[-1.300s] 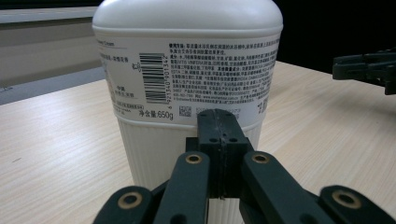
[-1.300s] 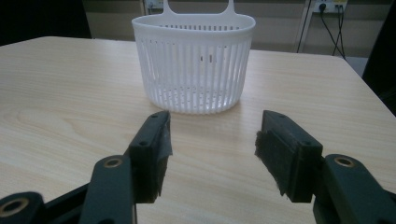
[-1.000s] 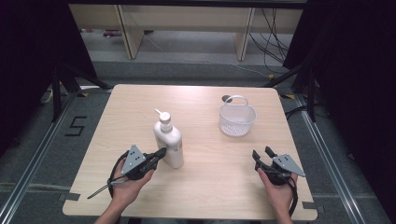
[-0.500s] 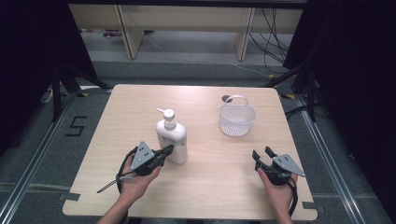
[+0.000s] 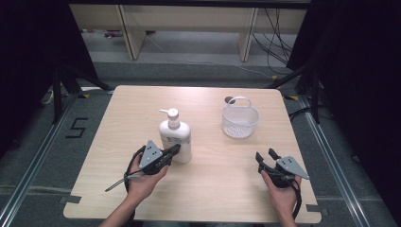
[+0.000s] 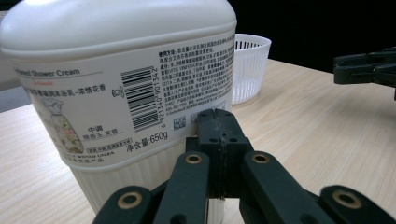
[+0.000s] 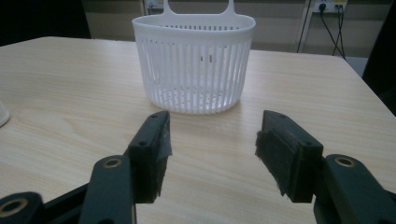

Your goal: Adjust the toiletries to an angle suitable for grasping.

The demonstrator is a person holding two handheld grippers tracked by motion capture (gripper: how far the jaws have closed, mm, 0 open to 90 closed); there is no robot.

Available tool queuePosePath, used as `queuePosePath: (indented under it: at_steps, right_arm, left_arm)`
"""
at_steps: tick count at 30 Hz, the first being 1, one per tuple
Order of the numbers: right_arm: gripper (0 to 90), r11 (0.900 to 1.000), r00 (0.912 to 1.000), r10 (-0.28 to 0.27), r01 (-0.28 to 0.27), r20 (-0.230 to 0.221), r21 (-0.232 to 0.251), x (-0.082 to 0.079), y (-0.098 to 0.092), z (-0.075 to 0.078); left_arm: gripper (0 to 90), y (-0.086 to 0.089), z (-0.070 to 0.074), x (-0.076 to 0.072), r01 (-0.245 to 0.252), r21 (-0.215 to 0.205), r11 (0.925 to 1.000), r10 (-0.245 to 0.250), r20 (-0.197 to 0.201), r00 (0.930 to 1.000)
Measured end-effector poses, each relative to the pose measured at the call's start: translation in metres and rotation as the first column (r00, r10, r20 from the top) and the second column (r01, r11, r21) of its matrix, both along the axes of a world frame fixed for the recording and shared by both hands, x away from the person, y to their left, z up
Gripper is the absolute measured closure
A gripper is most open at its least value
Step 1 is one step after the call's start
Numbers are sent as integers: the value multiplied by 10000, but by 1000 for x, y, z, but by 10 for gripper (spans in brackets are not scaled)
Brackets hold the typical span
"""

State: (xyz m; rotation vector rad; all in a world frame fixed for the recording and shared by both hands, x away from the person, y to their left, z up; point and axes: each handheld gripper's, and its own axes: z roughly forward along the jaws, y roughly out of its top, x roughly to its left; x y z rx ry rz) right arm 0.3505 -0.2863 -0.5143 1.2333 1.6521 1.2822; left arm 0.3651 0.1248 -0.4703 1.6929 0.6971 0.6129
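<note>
Bottle (image 5: 176,138) nudged rightward by closed left hand-held gripper (image 5: 174,151); right hand-held gripper (image 5: 266,156) half-open, empty, unmoved.

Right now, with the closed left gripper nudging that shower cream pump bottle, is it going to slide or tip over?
Probably slide. The left gripper meets the pump bottle low on its ribbed base, below the label, and the base looks wide. Its label reads 650g, so if full it is likely heavy and steady. A push nearer the pump head could tip it.

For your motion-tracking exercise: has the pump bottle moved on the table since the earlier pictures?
Yes. The bottle has slid right, toward the basket, which stayed put; the shut left gripper is against its base.
</note>
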Motion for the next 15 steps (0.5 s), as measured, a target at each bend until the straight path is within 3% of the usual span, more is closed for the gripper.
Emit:
queuePosePath:
  at_steps: [15]
  right_arm:
    - [438,10000,10000,12,-12,39,1,0,0,0]
  left_arm:
    - [898,-7,-1,8,-79,-29,10000,79,-71,9999]
